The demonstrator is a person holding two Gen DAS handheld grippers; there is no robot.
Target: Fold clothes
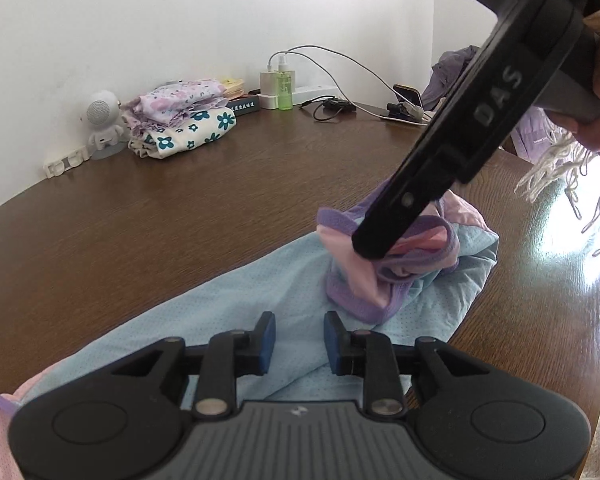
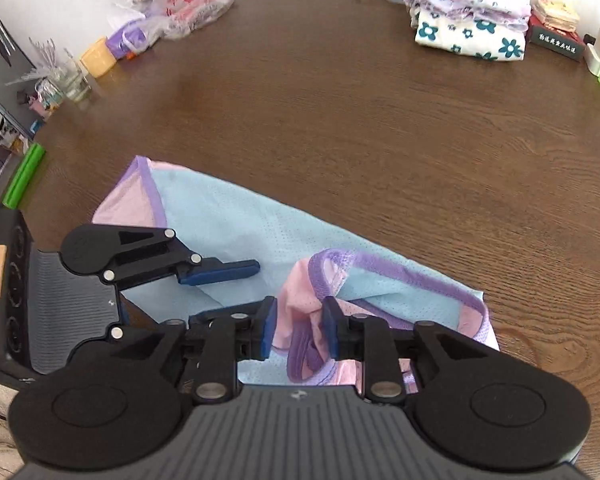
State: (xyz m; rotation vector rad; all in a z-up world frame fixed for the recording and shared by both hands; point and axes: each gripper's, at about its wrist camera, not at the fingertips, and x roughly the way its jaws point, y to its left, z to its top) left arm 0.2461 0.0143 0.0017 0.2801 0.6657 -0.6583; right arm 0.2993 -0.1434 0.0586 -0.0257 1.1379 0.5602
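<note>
Gripping a bunched pink and purple strap, the right tongs (image 2: 296, 330) hold one end of the blue top (image 2: 236, 220) just above the tabletop (image 2: 340, 120), their pads pressed into the cloth from both sides. That end sits near the right edge of the garment, where the purple-edged openings crumple together, so a hold there looks meant to gather the loose part before it is drawn over the flat body. The left tongs (image 1: 299, 346) hover low over the middle of the top with their pads parted and no cloth between them, probably placed to pin or catch the fabric while the other end moves. The top lies spread along the near side of the tabletop, its far left end flat with a pink panel showing. Far across, against the wall, a stack of folded clothes (image 2: 470, 20) rests, suggesting where finished pieces go.
</note>
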